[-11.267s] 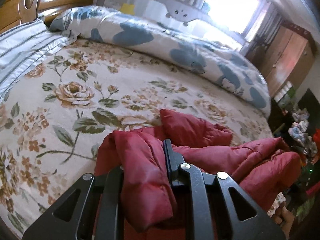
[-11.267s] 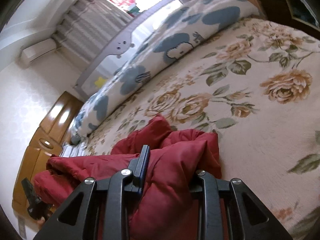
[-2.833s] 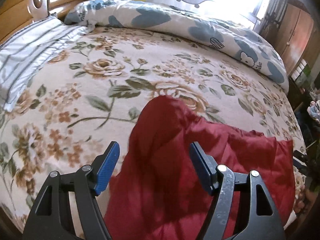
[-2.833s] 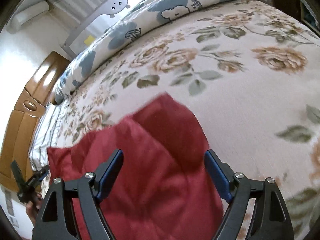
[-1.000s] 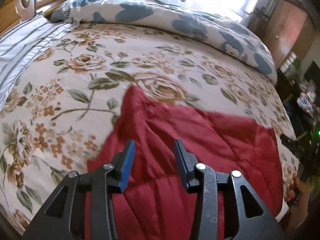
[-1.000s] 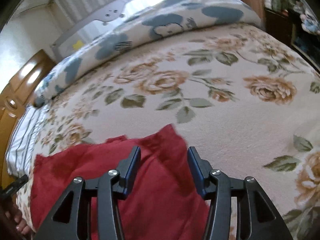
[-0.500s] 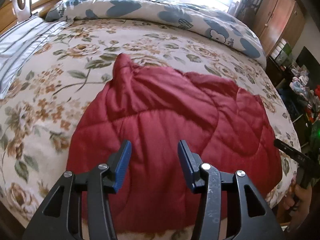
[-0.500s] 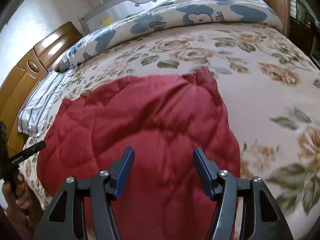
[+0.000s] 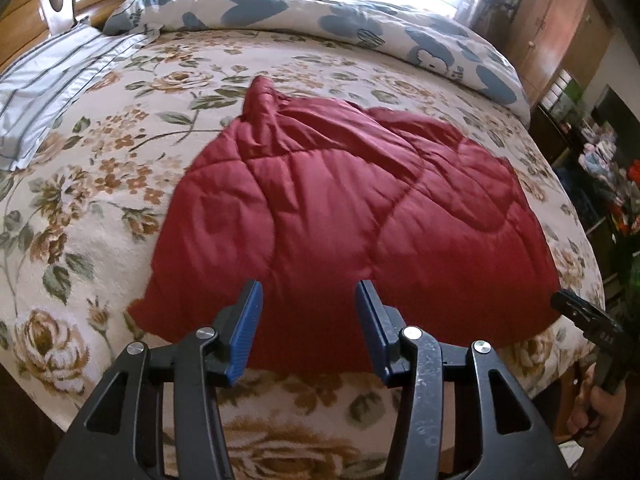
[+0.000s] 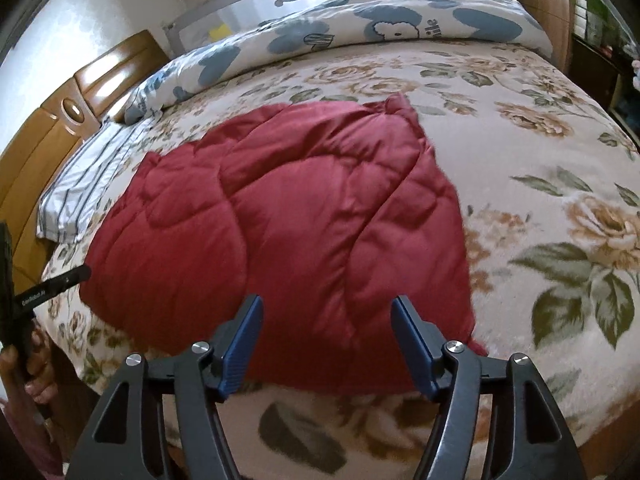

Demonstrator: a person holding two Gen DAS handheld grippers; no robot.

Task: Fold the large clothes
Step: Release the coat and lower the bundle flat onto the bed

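A red quilted garment lies spread fairly flat on the floral bedspread; its far corner is bunched into a peak. It also shows in the right wrist view. My left gripper is open and empty, hovering over the garment's near edge. My right gripper is open and empty, also above the near edge. The right gripper's tip shows at the right of the left wrist view; the left gripper's tip shows at the left of the right wrist view.
A rolled blue-and-white duvet lies along the far side of the bed. A striped pillow sits by the wooden headboard. A wooden wardrobe and cluttered shelves stand to the right.
Both grippers let go of the garment and pulled back toward the near bed edge. The garment went from bunched to spread flat. The jaws have opened a little wider.
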